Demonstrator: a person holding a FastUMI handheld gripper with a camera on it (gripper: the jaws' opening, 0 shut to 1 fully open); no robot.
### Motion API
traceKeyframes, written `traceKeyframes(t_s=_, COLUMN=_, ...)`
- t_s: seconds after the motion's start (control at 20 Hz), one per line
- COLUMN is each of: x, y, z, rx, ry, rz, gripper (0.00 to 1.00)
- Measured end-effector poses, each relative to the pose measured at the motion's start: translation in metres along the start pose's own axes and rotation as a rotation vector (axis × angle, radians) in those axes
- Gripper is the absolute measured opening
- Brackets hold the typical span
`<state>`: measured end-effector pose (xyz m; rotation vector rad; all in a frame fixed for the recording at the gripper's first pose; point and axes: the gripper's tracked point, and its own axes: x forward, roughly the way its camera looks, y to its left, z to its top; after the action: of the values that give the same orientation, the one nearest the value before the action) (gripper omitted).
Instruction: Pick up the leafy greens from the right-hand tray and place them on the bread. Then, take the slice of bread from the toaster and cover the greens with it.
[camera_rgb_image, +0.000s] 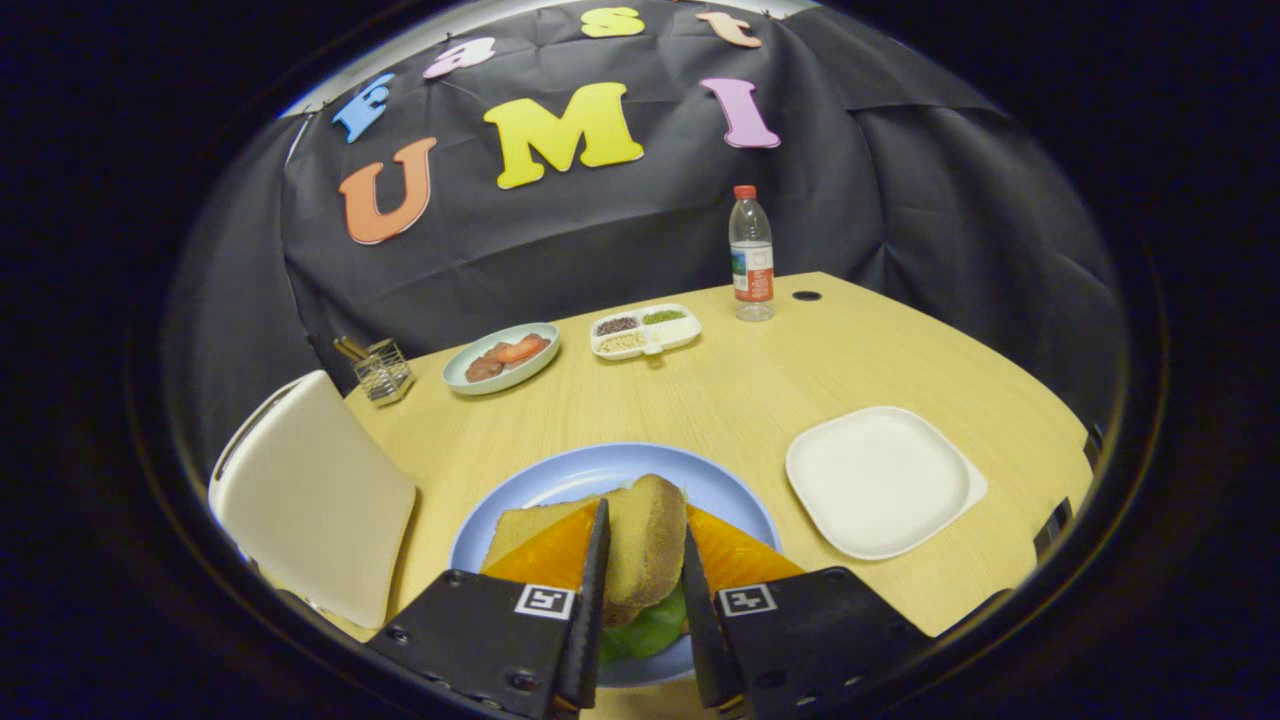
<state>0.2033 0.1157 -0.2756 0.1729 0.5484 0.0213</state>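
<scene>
My gripper (645, 522) is shut on a brown-crusted slice of bread (648, 545), held on edge between the two fingers. Right under it lie leafy greens (652, 632), showing between the fingers low over the blue plate (560, 472). Another pale slice of bread (520, 525) lies on that plate, just left of the held slice and partly hidden by the left finger. To the right of the plate sits the white square tray (880, 480), bare. The white toaster (310, 500) stands to the left of the plate.
At the back of the wooden table (720, 390) are a pale green plate with meat and tomato slices (500, 358), a divided white dish of seeds (645, 330), a water bottle (751, 255) and a small wire holder (383, 368).
</scene>
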Motion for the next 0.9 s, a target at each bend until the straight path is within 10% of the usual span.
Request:
traceKeyframes(t_s=0.5, x=-0.063, y=-0.028, z=0.056, rx=-0.073, ry=-0.173, rz=-0.109, gripper=0.87)
traceKeyframes(t_s=0.9, x=-0.181, y=-0.038, z=0.13, rx=-0.14, ry=-0.447, rz=-0.147, gripper=0.94)
